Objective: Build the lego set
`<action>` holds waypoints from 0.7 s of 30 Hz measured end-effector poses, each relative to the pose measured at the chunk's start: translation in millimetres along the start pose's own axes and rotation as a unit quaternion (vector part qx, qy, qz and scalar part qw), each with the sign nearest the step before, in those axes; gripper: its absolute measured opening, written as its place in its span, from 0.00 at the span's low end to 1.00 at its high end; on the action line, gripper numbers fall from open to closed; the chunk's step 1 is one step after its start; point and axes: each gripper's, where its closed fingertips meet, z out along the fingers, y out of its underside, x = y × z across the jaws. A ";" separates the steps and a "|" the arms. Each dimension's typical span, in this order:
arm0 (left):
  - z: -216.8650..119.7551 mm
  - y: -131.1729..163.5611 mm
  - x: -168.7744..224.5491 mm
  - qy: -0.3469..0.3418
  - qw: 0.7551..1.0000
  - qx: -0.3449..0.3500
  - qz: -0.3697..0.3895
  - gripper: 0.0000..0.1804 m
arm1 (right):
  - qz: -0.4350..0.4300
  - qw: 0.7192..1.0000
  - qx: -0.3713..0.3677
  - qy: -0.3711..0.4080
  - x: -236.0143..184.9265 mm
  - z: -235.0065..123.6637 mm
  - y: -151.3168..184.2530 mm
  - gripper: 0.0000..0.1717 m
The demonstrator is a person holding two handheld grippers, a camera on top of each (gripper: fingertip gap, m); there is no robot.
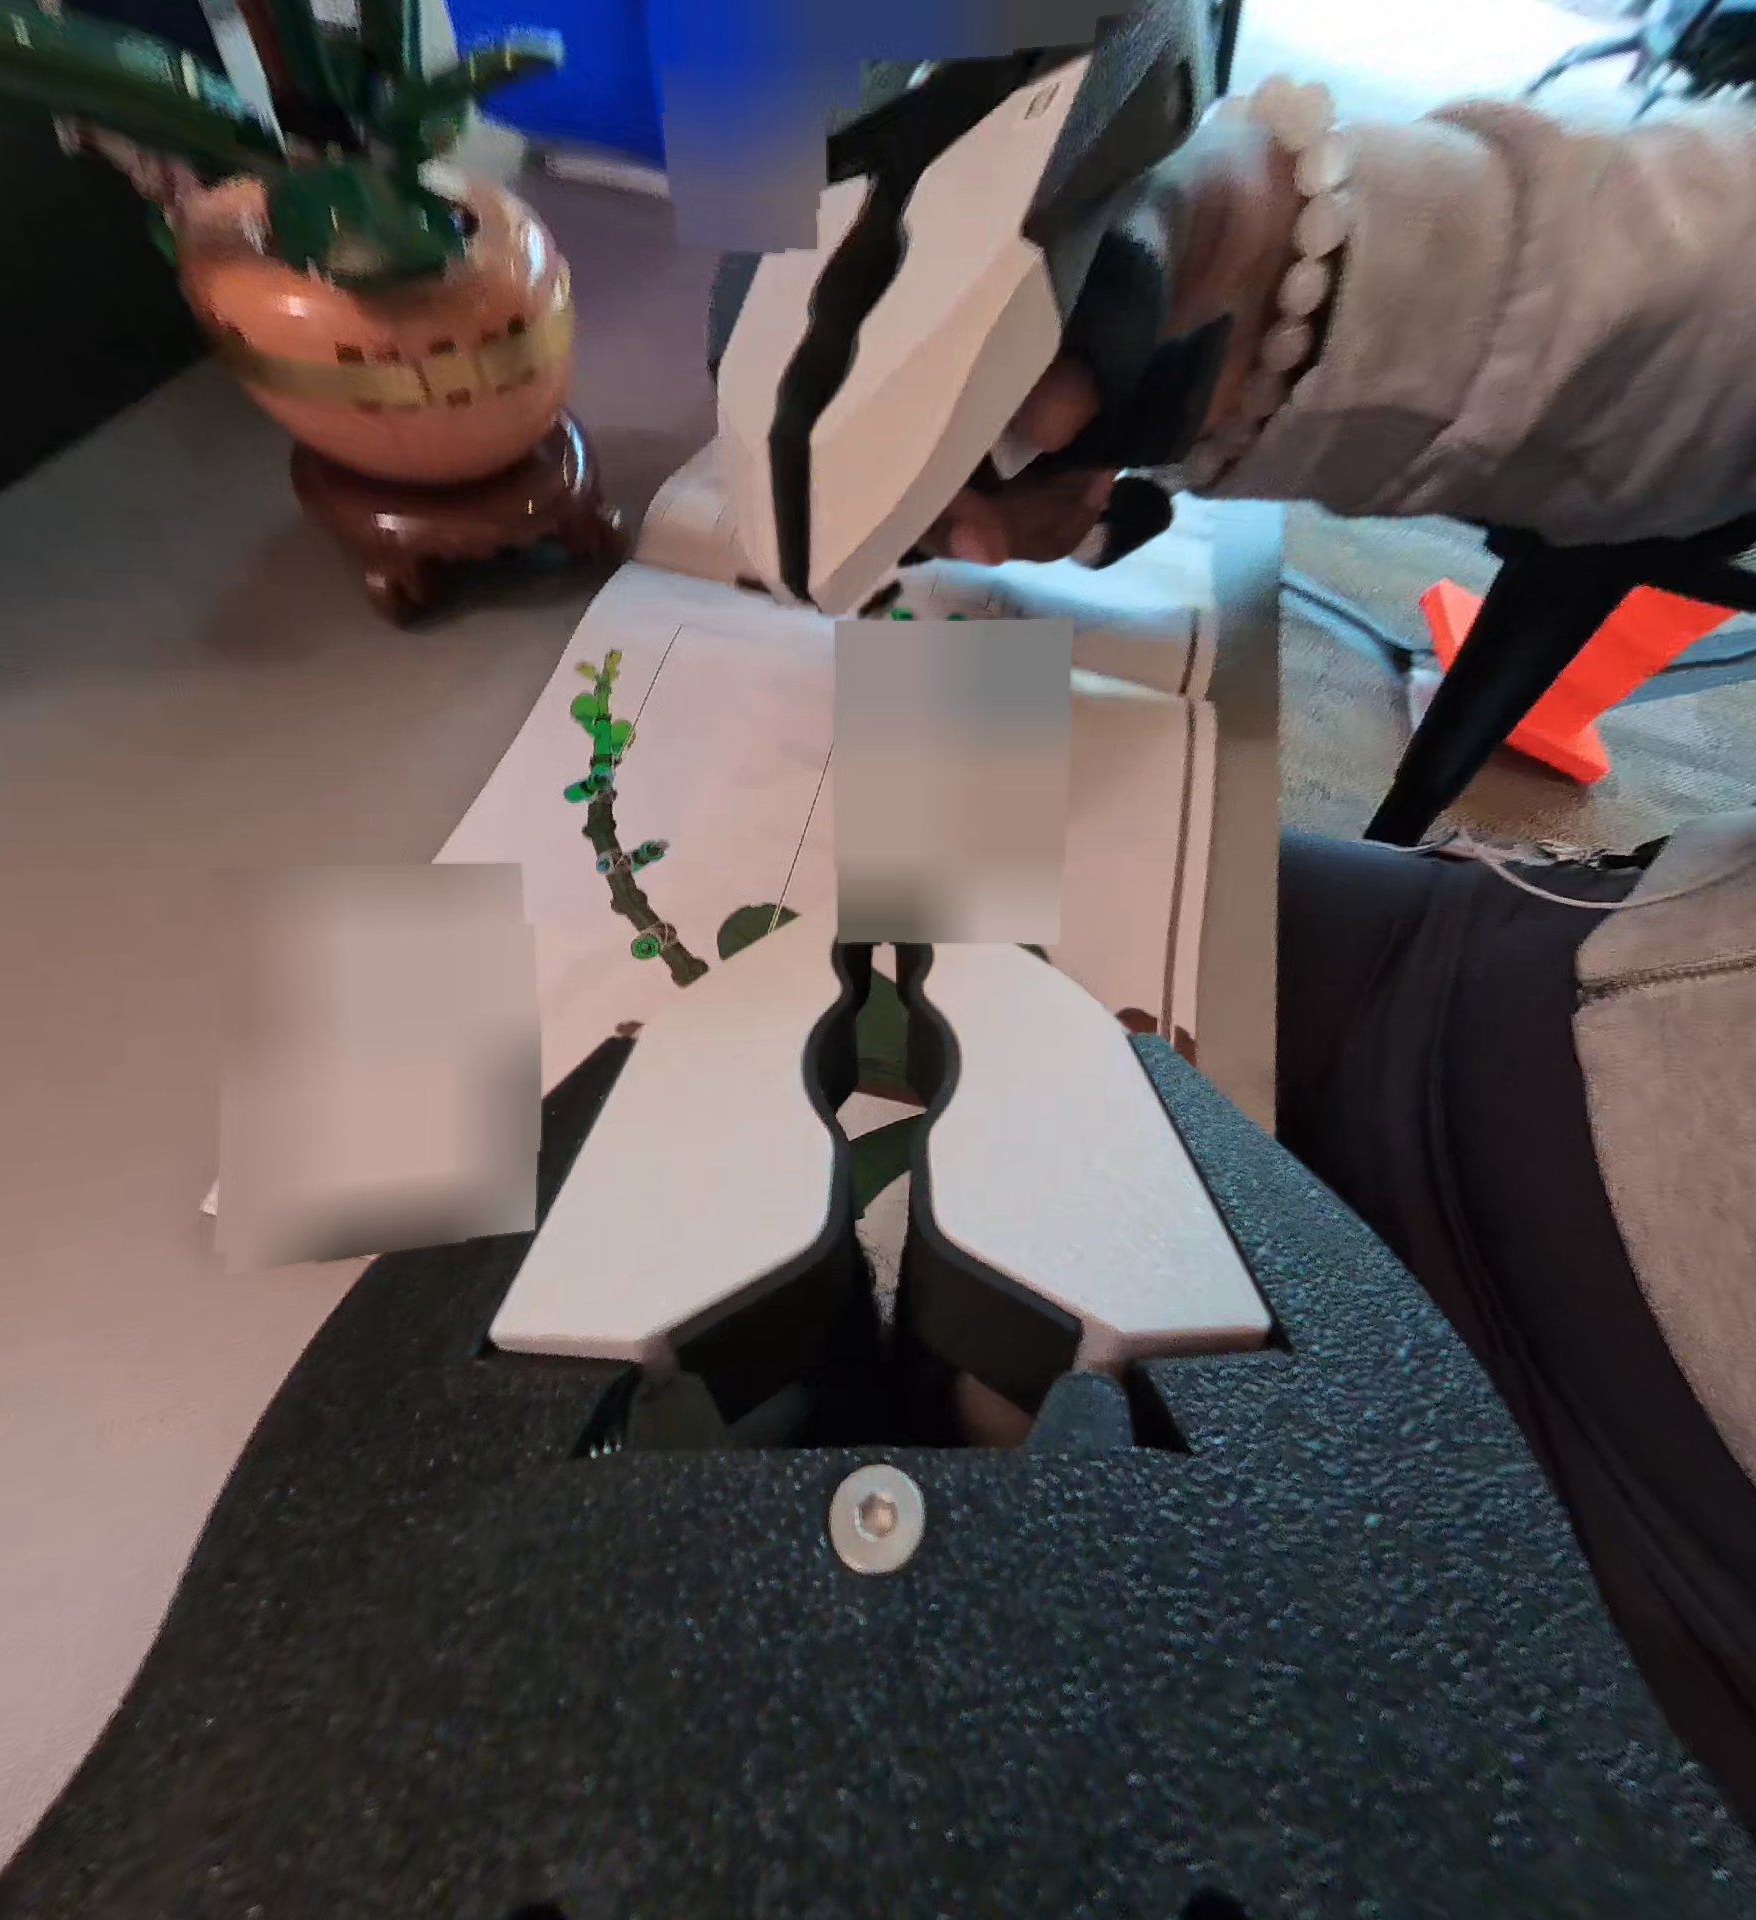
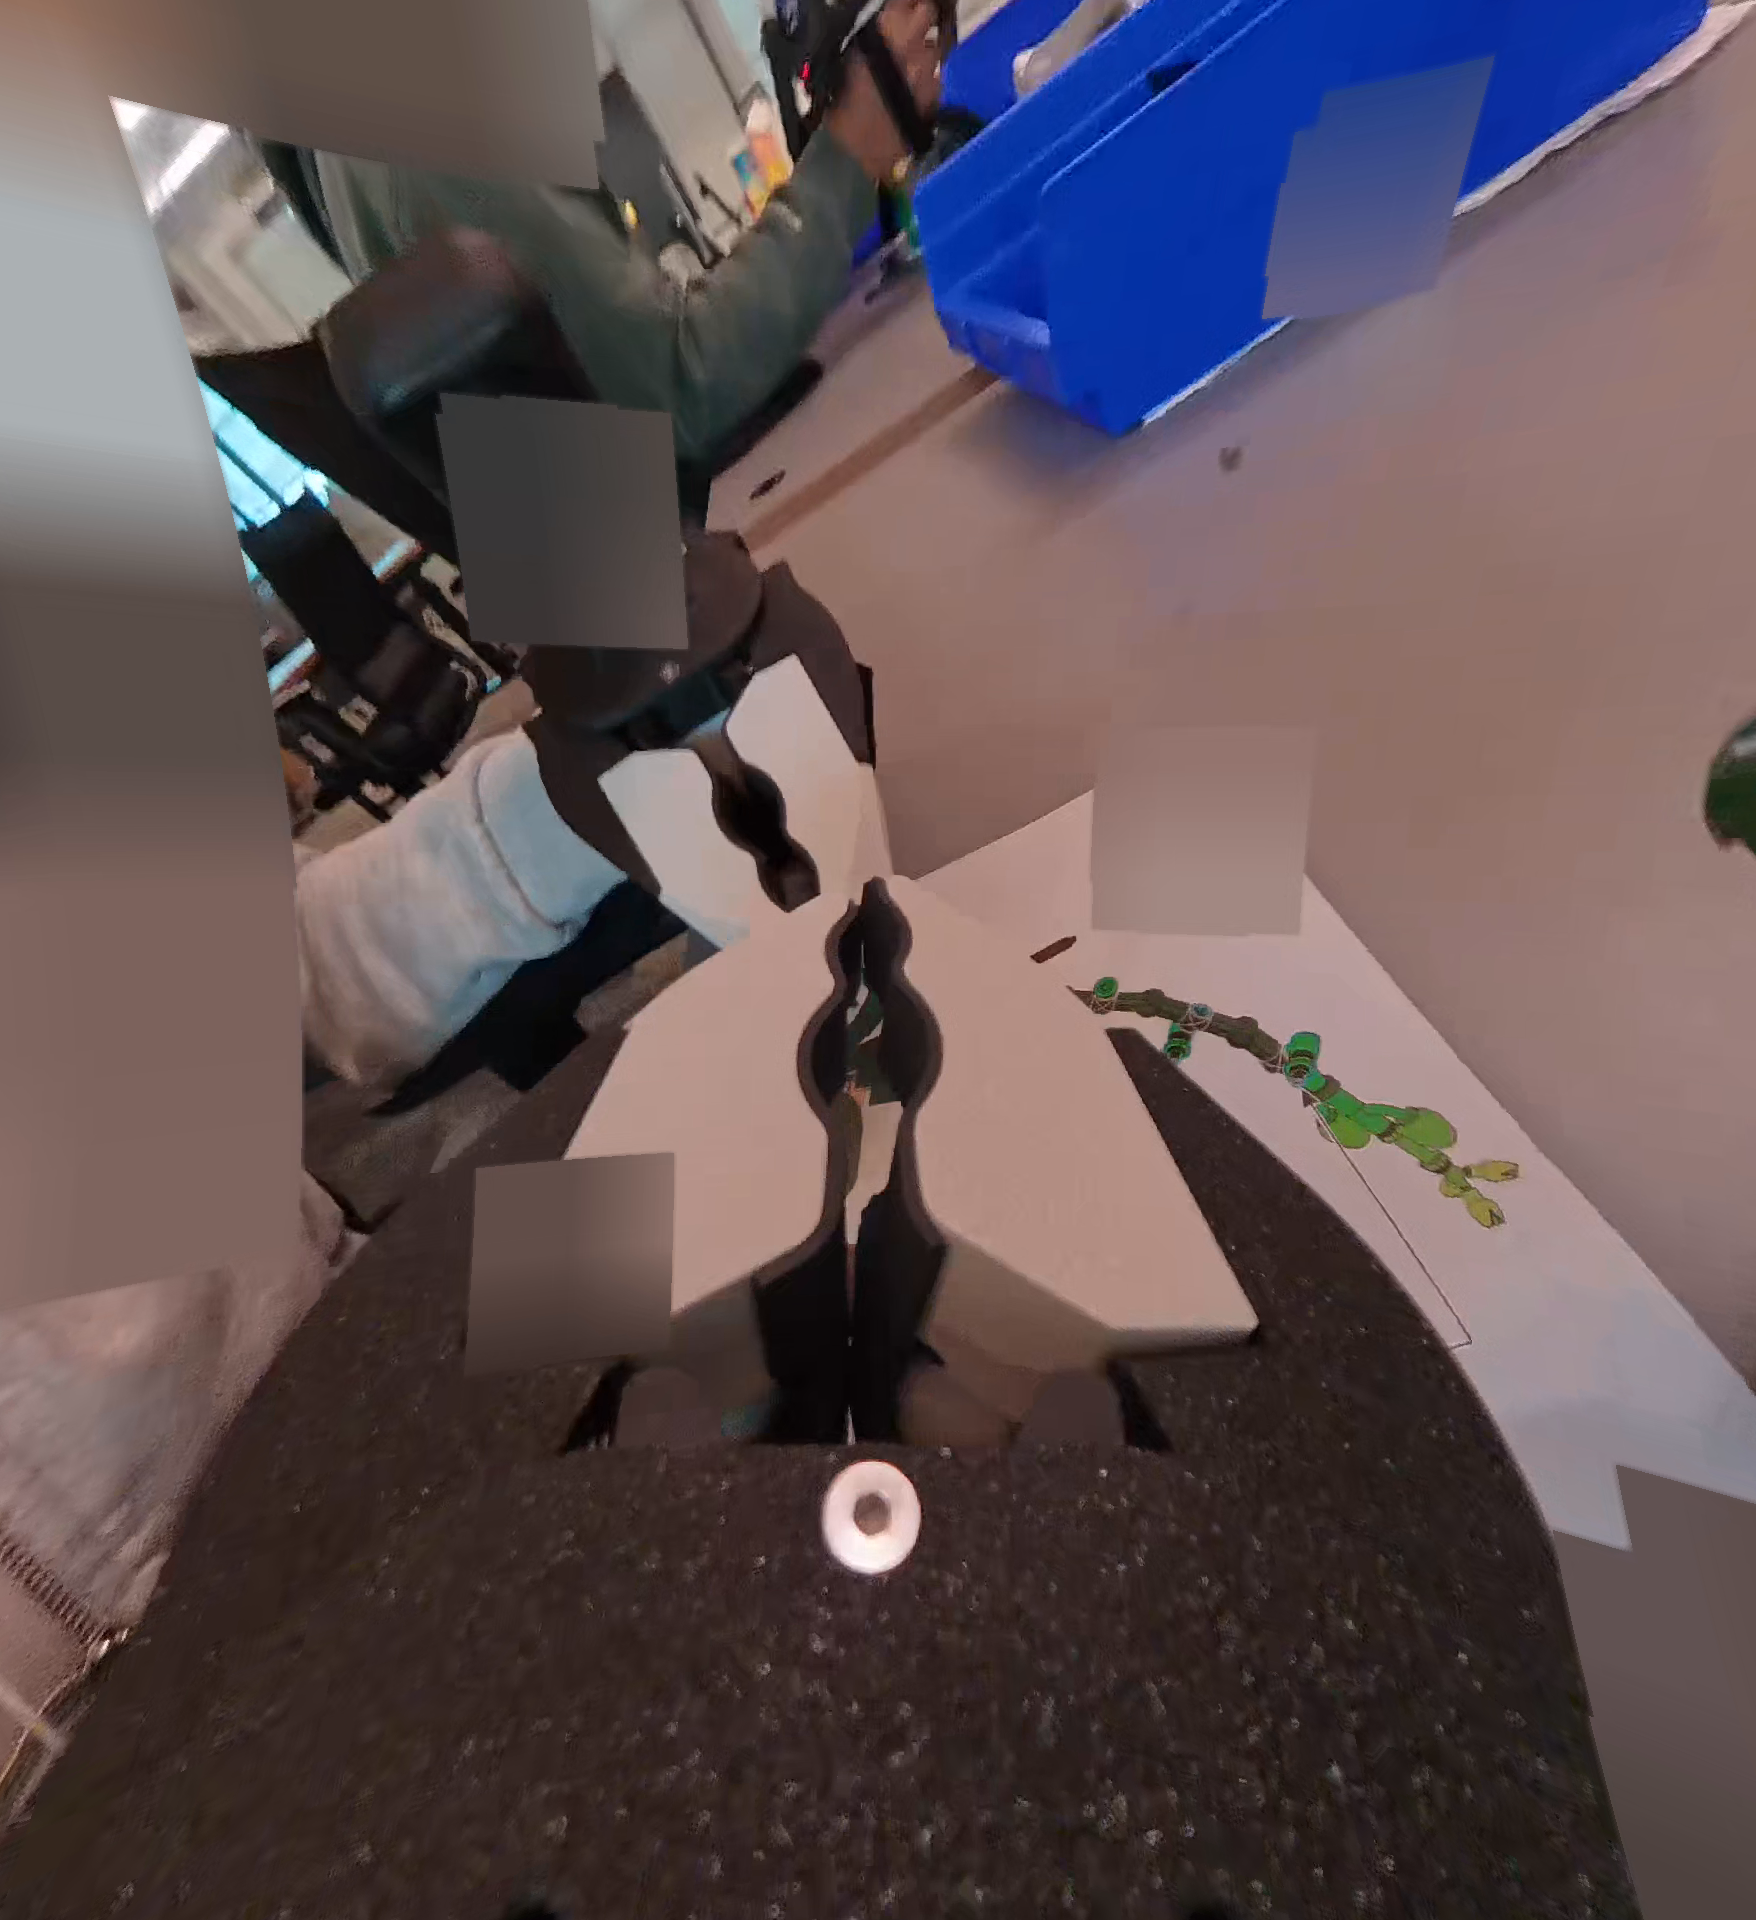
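Soft, even indoor light, moderately bright, with a warm pinkish cast on the table (image 1: 74, 727). Shadows stay faint and diffuse. The potted plant (image 1: 375, 312) smears with motion blur in the left wrist view; the sleeve (image 1: 1528, 312) looks soft too. Wide-angle bending curves the edges in both views. Daylight perhaps enters from windows at the far left of the right wrist view.

A blurred patch hides the left tool (image 1: 879, 951) fingertips.

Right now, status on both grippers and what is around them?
Left gripper shut, tips over the open booklet. Right gripper shut, tip to tip with left. Potted brick plant behind the booklet, blue bins farther off.
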 end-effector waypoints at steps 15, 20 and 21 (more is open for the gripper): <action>0.0 -9.4 18.3 0.010 0.994 0.011 0.108 0.02 | -0.239 0.950 -0.125 0.156 -1.0 11.8 -8.6 0.15; -20.8 -11.5 2.2 -0.036 0.995 -0.008 0.096 0.02 | -0.272 0.930 -0.096 0.225 9.8 57.0 -77.1 0.19; -26.4 -11.5 -5.8 -0.058 0.995 -0.009 0.081 0.02 | -0.272 0.928 -0.102 0.233 19.8 75.6 -92.4 0.21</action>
